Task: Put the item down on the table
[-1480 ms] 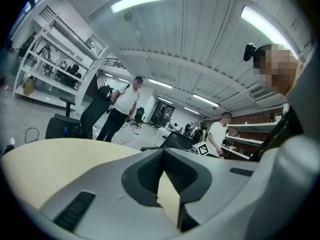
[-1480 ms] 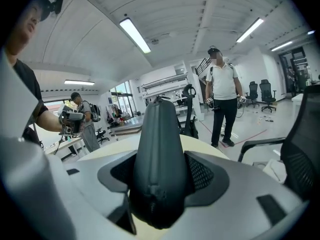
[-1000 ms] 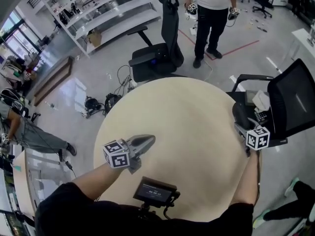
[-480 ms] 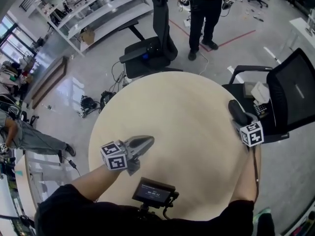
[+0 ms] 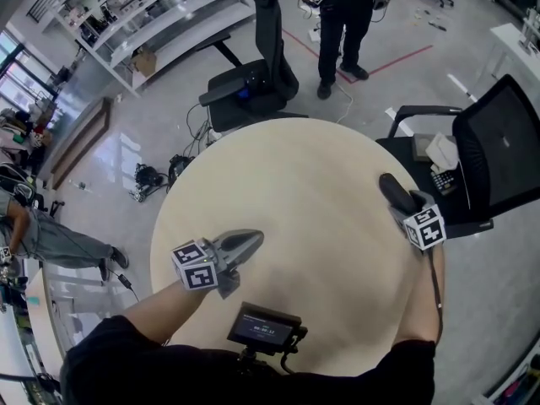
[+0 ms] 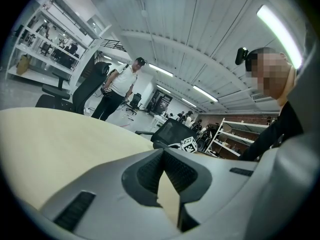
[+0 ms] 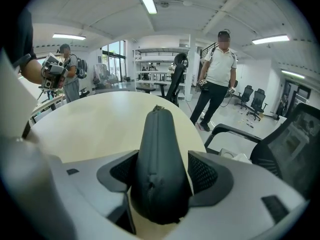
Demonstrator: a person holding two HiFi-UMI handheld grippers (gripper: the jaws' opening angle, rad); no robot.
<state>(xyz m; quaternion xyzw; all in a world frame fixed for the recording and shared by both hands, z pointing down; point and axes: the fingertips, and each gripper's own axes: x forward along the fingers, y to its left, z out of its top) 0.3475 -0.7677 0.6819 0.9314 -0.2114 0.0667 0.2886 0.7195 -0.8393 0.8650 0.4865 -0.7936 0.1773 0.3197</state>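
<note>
Case (image 7: 159,169), dark and zippered, is clamped in your right gripper (image 5: 403,210) above the table's (image 5: 287,184) right edge, not yet set down. Lower it onto the tabletop, then spread the jaws. Your left gripper (image 5: 246,241), near left, is closed and empty.

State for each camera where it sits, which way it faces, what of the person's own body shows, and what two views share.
Head view: on the head, facing steeply down at the round table; both forearms, left gripper and right gripper show.
Left gripper view: on that gripper, facing across the table past shut jaws; the person's dark-clad torso shows.
Right gripper view: on that gripper, facing across the table; jaws clamp a black case.
Shared: both gripper views show the standing person.
</note>
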